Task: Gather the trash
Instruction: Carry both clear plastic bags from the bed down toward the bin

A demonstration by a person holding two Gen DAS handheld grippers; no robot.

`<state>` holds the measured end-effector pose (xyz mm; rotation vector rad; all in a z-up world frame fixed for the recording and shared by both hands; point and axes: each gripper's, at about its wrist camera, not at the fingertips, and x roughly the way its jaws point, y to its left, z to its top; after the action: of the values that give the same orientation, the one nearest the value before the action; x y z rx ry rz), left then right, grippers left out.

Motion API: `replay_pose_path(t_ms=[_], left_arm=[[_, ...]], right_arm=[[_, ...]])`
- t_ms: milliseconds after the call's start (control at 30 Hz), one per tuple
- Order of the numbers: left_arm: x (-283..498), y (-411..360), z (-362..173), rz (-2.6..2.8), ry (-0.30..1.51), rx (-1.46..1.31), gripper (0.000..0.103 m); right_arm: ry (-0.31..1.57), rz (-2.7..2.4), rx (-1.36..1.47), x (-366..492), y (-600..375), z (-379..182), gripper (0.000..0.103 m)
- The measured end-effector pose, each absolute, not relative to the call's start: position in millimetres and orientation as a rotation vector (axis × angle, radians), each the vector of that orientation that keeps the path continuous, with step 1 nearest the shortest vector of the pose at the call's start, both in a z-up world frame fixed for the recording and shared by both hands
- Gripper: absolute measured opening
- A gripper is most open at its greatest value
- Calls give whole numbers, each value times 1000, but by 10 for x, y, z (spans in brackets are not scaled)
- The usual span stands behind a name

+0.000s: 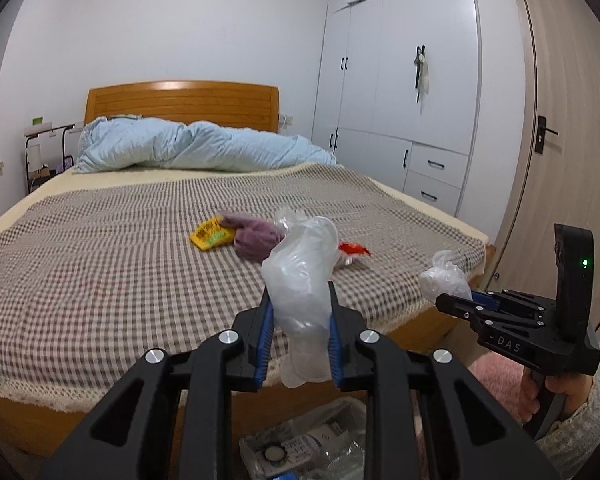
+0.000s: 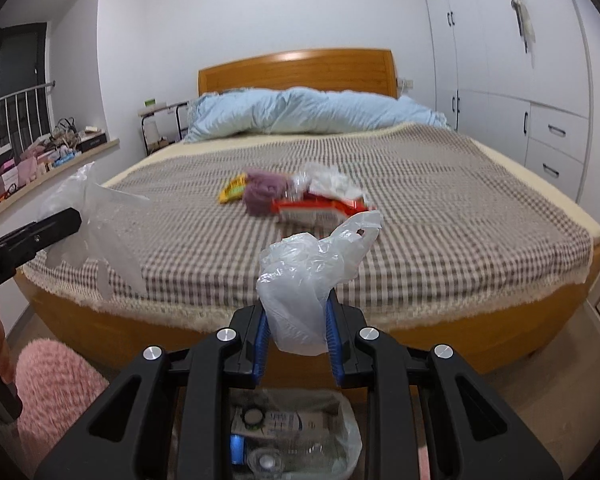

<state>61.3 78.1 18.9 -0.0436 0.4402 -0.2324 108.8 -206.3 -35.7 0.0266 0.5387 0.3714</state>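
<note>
Crinkled plastic bag (image 2: 304,280) between blue fingers (image 2: 261,340)

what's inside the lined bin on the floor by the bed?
The clear-lined bin holds a white printed carton, a round white lid, a blue cap and a clear bottle. The right tool's black frame covers both sides; deeper contents hidden.

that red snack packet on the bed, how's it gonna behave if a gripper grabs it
The red snack packet lies flat and crumpled on the checked blanket, so it is probably light and floppy, and would fold rather than hold shape. Its glossy film looks slippery. Tissue rests against it and may drag along.
</note>
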Motion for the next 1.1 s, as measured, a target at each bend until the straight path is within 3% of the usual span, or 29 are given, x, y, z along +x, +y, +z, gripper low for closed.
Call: replay_pose_path(t_ms=[633,1100], left_arm=[[557,721,-832,-261,674,-66,21],[721,480,-1331,-292,766,-36,21]], right_arm=[[765,409,-54,817,-1827,-1187,24],[842,416,-93,928,-1723,-1477,24]])
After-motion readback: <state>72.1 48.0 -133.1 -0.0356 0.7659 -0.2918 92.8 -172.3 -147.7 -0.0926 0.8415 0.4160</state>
